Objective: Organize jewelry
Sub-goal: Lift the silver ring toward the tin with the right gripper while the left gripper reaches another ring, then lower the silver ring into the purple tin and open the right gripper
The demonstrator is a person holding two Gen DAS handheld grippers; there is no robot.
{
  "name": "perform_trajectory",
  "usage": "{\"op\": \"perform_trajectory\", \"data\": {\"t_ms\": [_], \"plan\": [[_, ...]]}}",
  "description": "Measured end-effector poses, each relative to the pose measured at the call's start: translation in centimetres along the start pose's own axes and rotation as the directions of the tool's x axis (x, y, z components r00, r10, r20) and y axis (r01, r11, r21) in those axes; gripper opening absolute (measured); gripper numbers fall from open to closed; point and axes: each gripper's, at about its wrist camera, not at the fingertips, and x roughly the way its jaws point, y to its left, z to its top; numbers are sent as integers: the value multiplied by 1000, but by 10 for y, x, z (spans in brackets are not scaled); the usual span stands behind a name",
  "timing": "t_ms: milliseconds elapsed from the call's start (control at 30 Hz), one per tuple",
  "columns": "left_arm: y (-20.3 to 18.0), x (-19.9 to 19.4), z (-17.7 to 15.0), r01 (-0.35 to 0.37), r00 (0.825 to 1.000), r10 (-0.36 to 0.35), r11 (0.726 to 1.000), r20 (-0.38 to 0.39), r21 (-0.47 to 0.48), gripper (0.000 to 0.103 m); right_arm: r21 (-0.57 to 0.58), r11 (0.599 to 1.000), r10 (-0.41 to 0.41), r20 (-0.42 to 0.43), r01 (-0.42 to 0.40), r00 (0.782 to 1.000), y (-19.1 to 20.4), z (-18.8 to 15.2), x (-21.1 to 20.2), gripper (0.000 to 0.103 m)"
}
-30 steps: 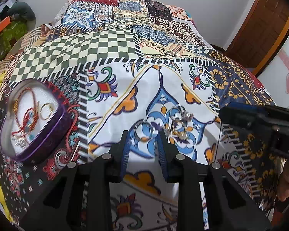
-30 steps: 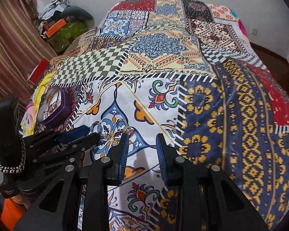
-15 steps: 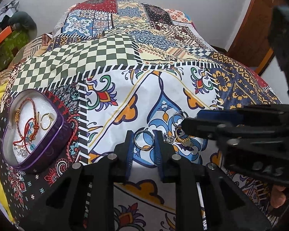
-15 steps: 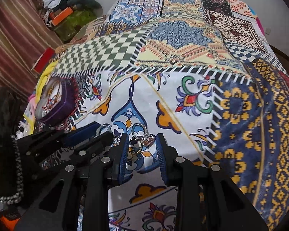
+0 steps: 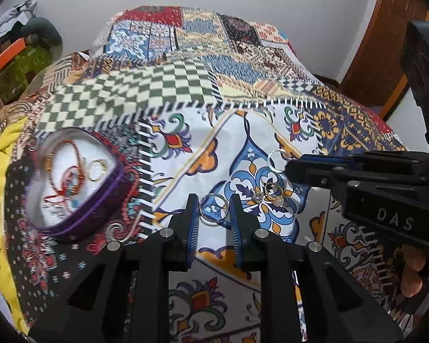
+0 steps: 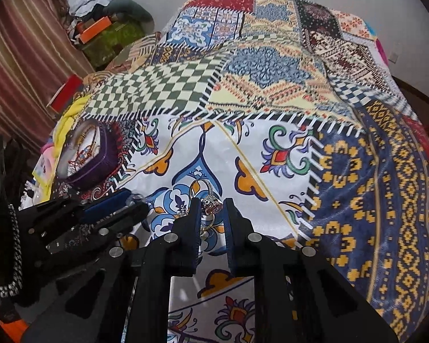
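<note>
- Left tool (image 5: 214, 210), nearest the lens: fingers apart w/ a plain silver ring (image 5: 214, 208) lying flat on the bed (image 5: 203, 154) right between the tips. Not clamped yet, by the look of it; ring appears to rest on the cover.
- Right tool (image 6: 211, 210): fingers also apart, straddling a stone-set ring (image 6: 211, 204) at the tips. Contact w/ the pads can't be told; a thin band (image 6: 202, 184) lies just beyond it.
- Just past the left tool, to its right: small cluster of rings (image 5: 267, 194), gold and silver, touching each other on the blue motif; one larger silver hoop (image 5: 276, 160) sits beyond, by the right tool's tip.
- Farther off, to the left: purple heart-shaped box (image 5: 80, 223), open top, already holding a red cord bracelet (image 5: 68, 171) and a gold ring (image 5: 97, 168).
- Key relation: box lies well left of both rings, so the left tool is the nearer carrier; likely close, lift, swing left.
</note>
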Motion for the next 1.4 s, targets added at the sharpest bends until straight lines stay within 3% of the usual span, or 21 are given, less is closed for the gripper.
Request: {"op": "perform_trajectory", "data": {"t_ms": [333,833,1400], "plan": [[8,-54,15,-6,994,9,1000,113,-24,20,-20,1000,3,119,-1,993,18,12,-47,14],[20,-122,22,-40,965,52,998,257,-54,20,-88,996,55,270,-32,961,59,21,-105,14],[82,-152,17,-100,936,152,980,318,-174,20,-169,979,155,271,-111,950,103,34,-93,14]]}}
